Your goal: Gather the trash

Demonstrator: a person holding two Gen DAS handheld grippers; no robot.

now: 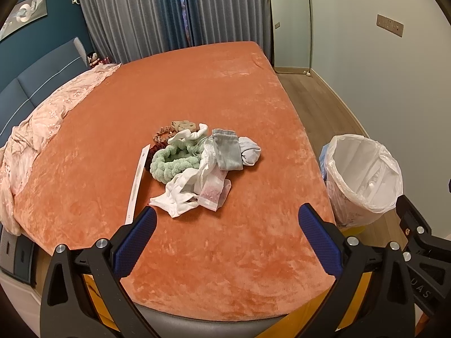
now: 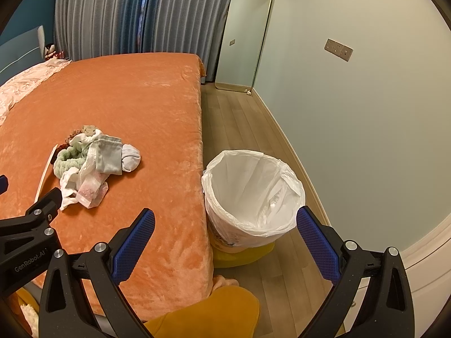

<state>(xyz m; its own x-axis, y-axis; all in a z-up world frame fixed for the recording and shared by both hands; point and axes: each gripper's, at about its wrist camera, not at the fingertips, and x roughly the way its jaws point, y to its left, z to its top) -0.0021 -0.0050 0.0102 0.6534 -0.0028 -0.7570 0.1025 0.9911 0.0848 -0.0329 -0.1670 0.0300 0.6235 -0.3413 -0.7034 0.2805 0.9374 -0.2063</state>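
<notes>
A small heap lies on the orange bed cover [image 1: 214, 90]: a green braided headband [image 1: 169, 163], a grey pouch [image 1: 227, 152], a rolled pale sock [image 1: 249, 152], white cloth [image 1: 177, 194], a clear plastic bag [image 1: 212, 191] and scrunchies [image 1: 180, 129]. A long white paper strip [image 1: 136, 180] lies left of it. My left gripper [image 1: 227, 219] hovers open just in front of the heap, holding nothing. The same heap [image 2: 93, 163] shows in the right wrist view. My right gripper [image 2: 225, 222] is open and empty above the bed edge, beside the white-lined trash bin [image 2: 253, 197].
The lined bin [image 1: 363, 177] stands on wood floor right of the bed, on a yellow base [image 2: 242, 256]. A pink quilt [image 1: 36, 135] is bunched at the bed's left. A mirror [image 2: 242, 39] leans on the far wall. A yellow garment [image 2: 208, 315] shows below.
</notes>
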